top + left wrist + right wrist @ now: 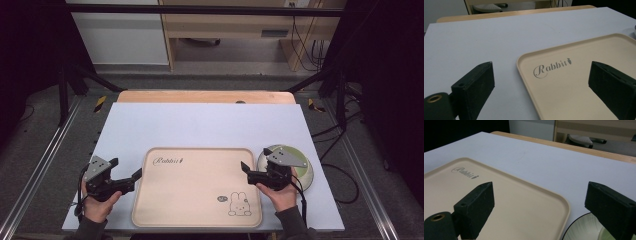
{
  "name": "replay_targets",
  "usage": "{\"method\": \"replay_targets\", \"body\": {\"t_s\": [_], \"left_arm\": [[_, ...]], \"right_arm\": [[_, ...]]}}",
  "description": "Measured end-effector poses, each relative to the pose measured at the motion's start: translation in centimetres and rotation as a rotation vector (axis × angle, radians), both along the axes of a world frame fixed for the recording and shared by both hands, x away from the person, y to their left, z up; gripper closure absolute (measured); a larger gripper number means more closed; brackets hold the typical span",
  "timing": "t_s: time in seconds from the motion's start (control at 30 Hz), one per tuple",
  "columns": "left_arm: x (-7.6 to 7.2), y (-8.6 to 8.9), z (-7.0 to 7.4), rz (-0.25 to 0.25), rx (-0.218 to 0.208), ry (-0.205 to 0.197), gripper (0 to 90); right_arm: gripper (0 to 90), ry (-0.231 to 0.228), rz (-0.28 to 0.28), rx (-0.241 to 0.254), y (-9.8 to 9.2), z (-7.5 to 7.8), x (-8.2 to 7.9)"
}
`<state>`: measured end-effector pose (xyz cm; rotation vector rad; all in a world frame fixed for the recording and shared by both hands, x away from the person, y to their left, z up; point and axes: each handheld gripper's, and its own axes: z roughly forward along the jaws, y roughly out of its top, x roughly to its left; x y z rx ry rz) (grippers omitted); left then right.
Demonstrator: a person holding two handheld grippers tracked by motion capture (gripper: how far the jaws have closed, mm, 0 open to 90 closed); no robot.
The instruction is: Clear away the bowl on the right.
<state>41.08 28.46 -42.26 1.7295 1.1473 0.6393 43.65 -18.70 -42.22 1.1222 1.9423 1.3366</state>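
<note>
Tray [195, 187]: beige, smooth, matte, rectangular with rounded corners and a low raised rim. It lies flat on the near half of the table, its near edge just short of the table's front edge. Grey script "Rabbit" with a small carrot mark sits at its far left corner; a line-drawn rabbit [239, 205] sits at its near right corner, with a small dark oval mark beside it. Nothing lies on the tray.

Plate [306, 172]: round, pale green with a white rim, on the table just beside the tray's right edge. Much of it is hidden under the right gripper. The right gripper view shows fine radial ribbing on its surface [584, 230].

Table cover [200, 125]: pale lavender-white sheet, smooth and plain. A light wooden table edge [205, 96] shows beyond its far side.

Left gripper [127, 172]: black, with a grey three-cornered plate on top, held in the left hand [97, 202] off the tray's left edge. Jaws spread wide, gripping nothing; in its own view they straddle the tray's left rim [524, 75], one over the sheet, one over the tray.

Right gripper [245, 169]: same build, held in the right hand [282, 195] at the tray's right edge, over the plate. Jaws wide apart, gripping nothing; in its own view one is over the tray, the other over the plate.

View differences: the rabbit drawing is seen from the high view; the lettering reads most clearly in the left gripper view. The high view also shows grey floor, black frame posts and wooden furniture [225, 25] behind.
</note>
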Motion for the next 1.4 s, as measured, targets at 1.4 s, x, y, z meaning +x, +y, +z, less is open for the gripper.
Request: {"method": "replay_targets", "body": {"t_s": [1.4], "left_arm": [[0.1, 0.1, -0.4, 0.005, 0.002, 0.013, 6.7]], "right_arm": [[17.9, 0.044, -0.083, 0.007, -3.1, 2.1, -0.6]]}}
